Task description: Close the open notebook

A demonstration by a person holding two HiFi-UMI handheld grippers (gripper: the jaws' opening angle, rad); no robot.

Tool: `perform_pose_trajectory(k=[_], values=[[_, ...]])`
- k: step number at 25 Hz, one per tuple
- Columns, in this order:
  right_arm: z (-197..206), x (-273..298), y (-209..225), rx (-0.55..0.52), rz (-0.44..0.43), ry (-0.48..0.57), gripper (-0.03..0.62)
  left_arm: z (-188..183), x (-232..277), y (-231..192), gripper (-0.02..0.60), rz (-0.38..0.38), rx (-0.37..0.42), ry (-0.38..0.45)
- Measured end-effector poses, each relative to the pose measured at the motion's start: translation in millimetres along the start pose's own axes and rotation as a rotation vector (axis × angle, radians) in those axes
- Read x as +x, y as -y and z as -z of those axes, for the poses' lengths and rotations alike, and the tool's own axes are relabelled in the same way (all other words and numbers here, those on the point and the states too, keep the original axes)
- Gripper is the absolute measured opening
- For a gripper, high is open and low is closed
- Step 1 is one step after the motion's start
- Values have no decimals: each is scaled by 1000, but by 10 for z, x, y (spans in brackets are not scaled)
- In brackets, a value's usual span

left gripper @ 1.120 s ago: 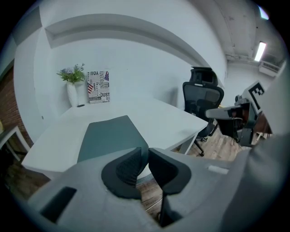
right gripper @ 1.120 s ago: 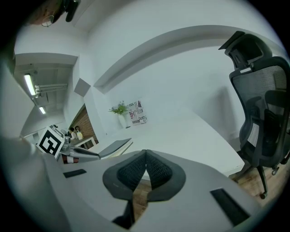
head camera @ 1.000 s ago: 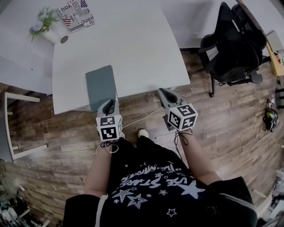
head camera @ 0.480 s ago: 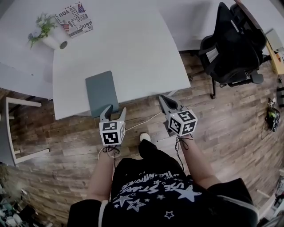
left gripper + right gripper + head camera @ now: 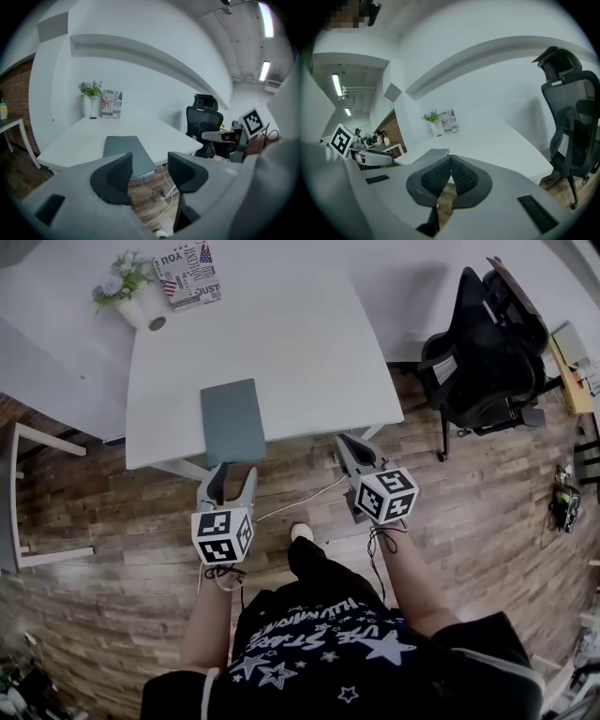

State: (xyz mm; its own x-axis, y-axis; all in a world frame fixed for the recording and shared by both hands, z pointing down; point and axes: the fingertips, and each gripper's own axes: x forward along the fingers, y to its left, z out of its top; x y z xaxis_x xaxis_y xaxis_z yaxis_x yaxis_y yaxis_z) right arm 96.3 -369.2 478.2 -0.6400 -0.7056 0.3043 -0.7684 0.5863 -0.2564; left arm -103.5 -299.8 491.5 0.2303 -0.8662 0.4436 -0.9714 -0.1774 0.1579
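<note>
The grey-green notebook (image 5: pixel 232 420) lies closed and flat at the near edge of the white table (image 5: pixel 309 343); the left gripper view shows the notebook (image 5: pixel 124 146) just beyond the jaws. My left gripper (image 5: pixel 229 484) hangs over the floor in front of the table edge, a short way back from the notebook; its jaws are opening and nothing is between them. My right gripper (image 5: pixel 349 448) is off the table's near right edge, shut and empty, its pads (image 5: pixel 451 178) pressed together.
A white vase with flowers (image 5: pixel 131 292) and a printed card (image 5: pixel 190 275) stand at the table's far left. A black office chair (image 5: pixel 487 343) is to the right. A white cable (image 5: pixel 300 498) runs over the wooden floor. A small side table (image 5: pixel 42 493) sits at left.
My left gripper has let go of the notebook, opened, and pulled back off the table edge towards me. The right gripper drew back slightly. The notebook stays closed on the table.
</note>
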Motion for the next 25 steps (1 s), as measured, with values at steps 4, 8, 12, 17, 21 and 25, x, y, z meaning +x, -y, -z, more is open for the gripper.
perform_pose_trajectory(k=[4, 8, 12, 17, 21, 25], values=[[-39, -170, -337, -33, -11, 21, 5, -15, -468, -69, 190, -3, 2, 50], [13, -354, -682, -58, -22, 29, 5, 65, -908, -118, 94, 6, -7, 81], [77, -592, -997, -91, -30, 30, 5, 178, -1316, -129, 39, 0, -14, 109], [199, -961, -1385, -138, -36, 33, 5, 411, -1827, -101, 28, -1, -18, 126], [323, -1259, -1591, -160, -28, 41, 5, 611, -2194, -11, 26, 0, -25, 147], [595, -1514, -1856, -148, -35, 26, 5, 872, -2588, 43, 25, -4, -30, 141]])
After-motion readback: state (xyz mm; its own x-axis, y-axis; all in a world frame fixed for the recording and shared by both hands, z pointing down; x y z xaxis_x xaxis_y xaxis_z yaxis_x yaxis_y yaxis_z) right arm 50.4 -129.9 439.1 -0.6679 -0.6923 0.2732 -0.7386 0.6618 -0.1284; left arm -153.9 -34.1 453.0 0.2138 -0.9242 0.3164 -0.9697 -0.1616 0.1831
